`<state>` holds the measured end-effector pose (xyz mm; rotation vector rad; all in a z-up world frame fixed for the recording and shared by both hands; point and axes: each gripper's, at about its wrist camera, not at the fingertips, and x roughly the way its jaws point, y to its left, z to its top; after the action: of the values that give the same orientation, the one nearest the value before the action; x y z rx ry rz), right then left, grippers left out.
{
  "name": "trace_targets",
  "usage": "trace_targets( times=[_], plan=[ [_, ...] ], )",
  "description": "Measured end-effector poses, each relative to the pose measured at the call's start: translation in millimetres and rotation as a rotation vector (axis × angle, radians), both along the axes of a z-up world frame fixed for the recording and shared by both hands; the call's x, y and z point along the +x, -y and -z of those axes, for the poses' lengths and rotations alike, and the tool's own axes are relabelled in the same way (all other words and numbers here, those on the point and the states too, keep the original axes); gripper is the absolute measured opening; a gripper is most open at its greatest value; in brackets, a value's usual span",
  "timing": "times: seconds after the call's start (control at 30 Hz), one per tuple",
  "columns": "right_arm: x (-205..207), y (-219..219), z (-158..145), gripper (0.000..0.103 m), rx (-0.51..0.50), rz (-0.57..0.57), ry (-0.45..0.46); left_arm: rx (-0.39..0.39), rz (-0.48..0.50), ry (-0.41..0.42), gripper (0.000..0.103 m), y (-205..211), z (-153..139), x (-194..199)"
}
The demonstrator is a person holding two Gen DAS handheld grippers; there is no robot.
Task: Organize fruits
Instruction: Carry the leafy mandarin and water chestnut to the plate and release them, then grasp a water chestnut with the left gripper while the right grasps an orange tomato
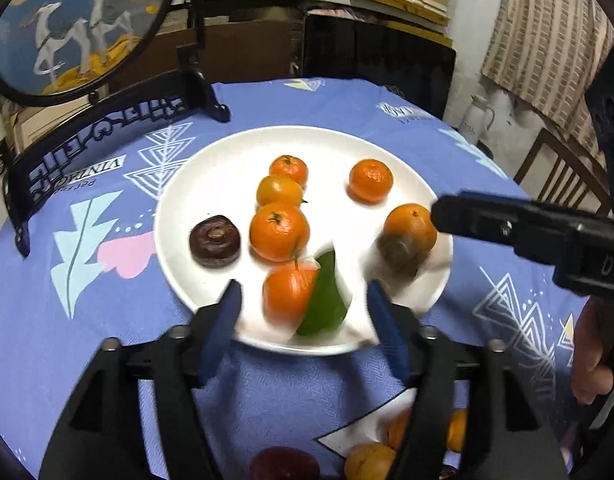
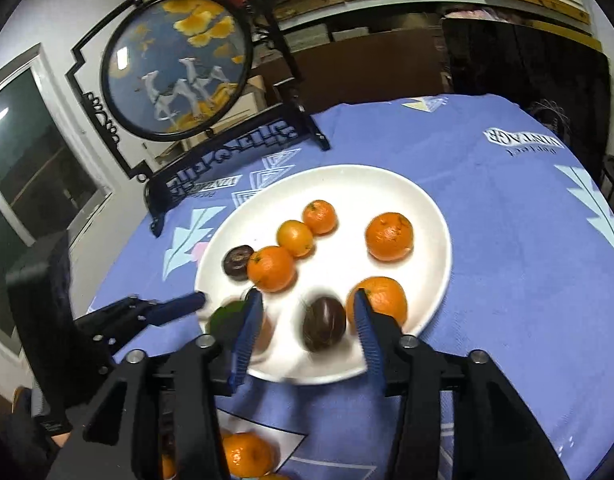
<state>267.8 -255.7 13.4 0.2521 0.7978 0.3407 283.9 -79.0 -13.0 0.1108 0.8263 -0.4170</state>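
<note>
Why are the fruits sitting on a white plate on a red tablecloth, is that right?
Not quite: the tablecloth is blue with pale patterns, not red. The left wrist view shows it clearly. The rest holds: the fruits, such as an orange, sit on a white plate.

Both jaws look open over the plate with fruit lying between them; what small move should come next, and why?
Probably draw both grippers back toward the fruit still on the blue cloth. The left gripper stands open around the leafy orange, the right gripper around the dark fruit; both lie on the plate.
</note>
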Motion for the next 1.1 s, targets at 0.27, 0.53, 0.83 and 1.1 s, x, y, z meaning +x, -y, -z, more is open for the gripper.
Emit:
trace_targets(
  times=[0.27,0.53,0.83,1.1],
  plan=[
    [-75.6,23.2,4.4,0.057,0.001,0.016,0.026,0.019,0.108,0.072,0.076,-16.9,-21.1,-106.7],
    [-148.9,52.4,32.5,0.06,0.019,0.08,-0.001,0.079,0.166,0.052,0.075,-22.8,1.9,-219.6],
    [-177.7,41.2,40.0,0.059,-0.021,0.059,-0.012,0.091,0.139,0.007,0.058,-3.1,43.4,-227.1],
    [-170.6,28.4,47.5,0.059,-0.096,0.032,-0.024,0.007,0.137,0.023,0.044,-13.9,33.8,-234.2]
  ],
)
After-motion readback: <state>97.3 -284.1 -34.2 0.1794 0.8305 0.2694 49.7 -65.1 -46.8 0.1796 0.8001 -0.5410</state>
